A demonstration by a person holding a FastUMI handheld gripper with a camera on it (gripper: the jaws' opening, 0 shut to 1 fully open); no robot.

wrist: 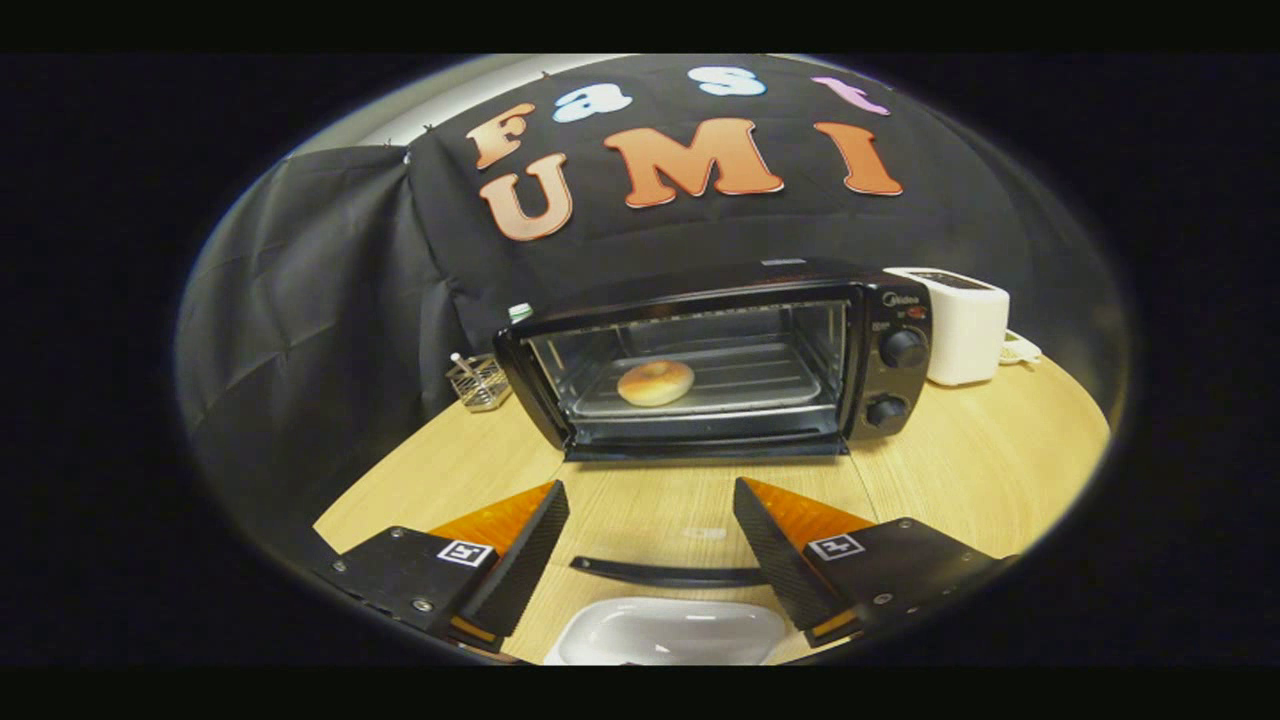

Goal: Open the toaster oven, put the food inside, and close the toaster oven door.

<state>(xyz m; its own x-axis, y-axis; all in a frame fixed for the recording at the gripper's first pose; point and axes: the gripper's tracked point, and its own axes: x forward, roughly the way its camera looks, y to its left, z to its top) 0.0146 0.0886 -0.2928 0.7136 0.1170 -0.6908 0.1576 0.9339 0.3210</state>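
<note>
The black toaster oven (880, 330) stands on the wooden table ahead of me. Its glass door (660, 505) hangs folded down flat toward me, and the door's curved black handle (665, 574) lies between my fingers. A round, golden bagel-like bun (655, 383) rests on the metal tray (760, 380) inside the oven. My gripper (650, 488) is open, its tips just short of the oven's front, with nothing pressed between them. An empty white plate (668, 632) sits below the handle, close to me.
A white pop-up toaster (962, 322) stands right of the oven. A small wire basket (479, 382) sits at the oven's left rear. Two black knobs (902, 348) are on the oven's right panel. Bare wooden table (990, 460) spreads to the right.
</note>
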